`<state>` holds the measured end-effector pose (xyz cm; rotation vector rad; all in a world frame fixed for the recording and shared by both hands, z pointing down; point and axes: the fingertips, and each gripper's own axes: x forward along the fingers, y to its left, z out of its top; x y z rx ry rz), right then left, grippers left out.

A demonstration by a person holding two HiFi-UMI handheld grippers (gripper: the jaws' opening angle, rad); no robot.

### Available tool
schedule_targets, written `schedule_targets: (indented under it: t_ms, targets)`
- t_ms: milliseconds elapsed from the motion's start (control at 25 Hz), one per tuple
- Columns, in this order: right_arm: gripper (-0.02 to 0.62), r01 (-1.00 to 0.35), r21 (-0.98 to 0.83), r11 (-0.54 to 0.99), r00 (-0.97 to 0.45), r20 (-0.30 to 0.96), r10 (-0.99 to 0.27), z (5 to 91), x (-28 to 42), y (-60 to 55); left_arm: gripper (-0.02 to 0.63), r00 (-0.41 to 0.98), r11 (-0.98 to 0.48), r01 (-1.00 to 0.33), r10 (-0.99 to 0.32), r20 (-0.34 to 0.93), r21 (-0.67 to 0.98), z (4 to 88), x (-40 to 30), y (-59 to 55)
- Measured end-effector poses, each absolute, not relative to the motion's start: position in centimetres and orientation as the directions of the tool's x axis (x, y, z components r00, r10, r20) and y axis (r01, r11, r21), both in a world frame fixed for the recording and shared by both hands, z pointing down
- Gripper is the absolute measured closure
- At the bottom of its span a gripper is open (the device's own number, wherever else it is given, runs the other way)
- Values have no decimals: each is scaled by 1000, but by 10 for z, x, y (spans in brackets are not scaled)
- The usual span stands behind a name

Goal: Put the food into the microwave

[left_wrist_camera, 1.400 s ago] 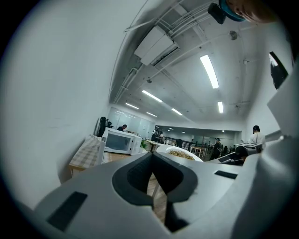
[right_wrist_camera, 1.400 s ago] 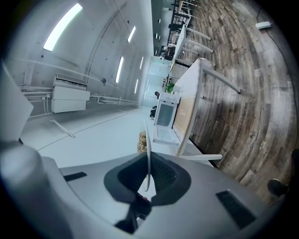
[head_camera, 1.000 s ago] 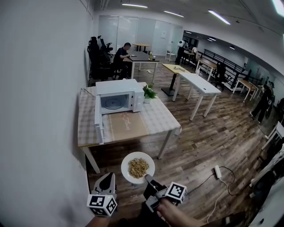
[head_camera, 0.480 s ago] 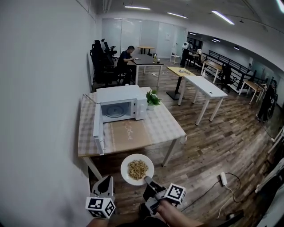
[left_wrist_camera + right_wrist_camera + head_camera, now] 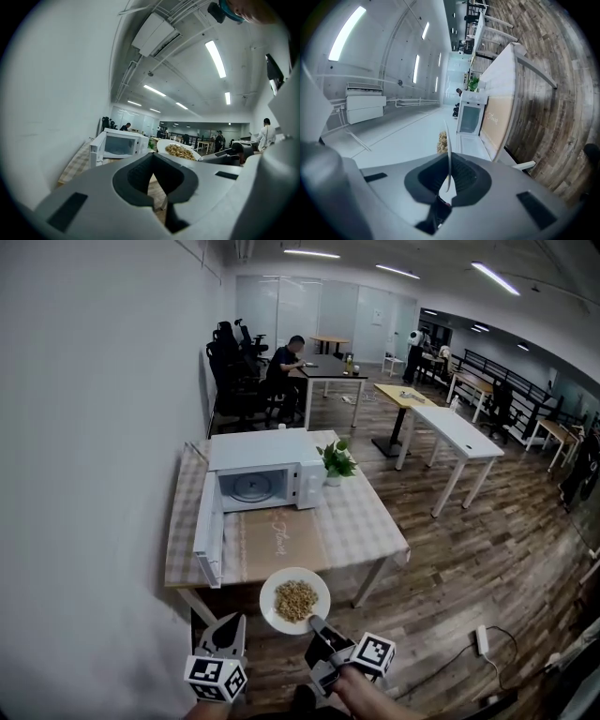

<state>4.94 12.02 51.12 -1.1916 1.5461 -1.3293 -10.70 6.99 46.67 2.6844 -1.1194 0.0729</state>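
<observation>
A person's right gripper [image 5: 317,623] is clamped on the near rim of a white plate [image 5: 272,589] heaped with tan food [image 5: 294,599]. It holds the plate level in the air in front of the microwave [image 5: 267,470], about at the near edge of the table that carries the oven. The left gripper [image 5: 232,620], down and to the left of the microwave's front, has its jaws closed together on nothing.

The white microwave stands at the far end of a table covered in a pale checked cloth [image 5: 366,521], against the plain white wall [image 5: 94,427]. Its door [image 5: 207,542] is swung wide open toward the viewer on the left, showing the glass turntable inside. A tan mat [image 5: 277,542] lies on the cloth directly in front of the oven, and a small potted plant [image 5: 337,462] sits just to its right.

Beyond the microwave, a seated person [image 5: 289,357] leans over a dark desk beside black office chairs [image 5: 230,371]. To the oven's right, white and wood-topped desks [image 5: 459,432] line a long office. The floor is dark wood plank [image 5: 469,559], and strip lights [image 5: 311,253] run along the ceiling.
</observation>
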Motion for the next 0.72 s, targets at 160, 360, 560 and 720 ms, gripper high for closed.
schedule_targets:
  t_ms: [160, 360, 560, 720]
  targets:
    - [580, -166, -986, 27, -302, 25, -953, 511, 73, 99, 598, 684, -659, -728, -716, 141, 188, 465, -85, 51]
    - [579, -139, -989, 44, -347, 7, -938, 506, 96, 75, 597, 667, -647, -745, -731, 142, 163, 460, -50, 34]
    - [578, -146, -988, 46, -374, 12, -927, 509, 127, 57, 598, 640, -619, -768, -752, 158, 165, 463, -19, 16]
    - [579, -135, -990, 46, -391, 11, -920, 508, 138, 43, 597, 613, -593, -790, -772, 167, 157, 460, -15, 4]
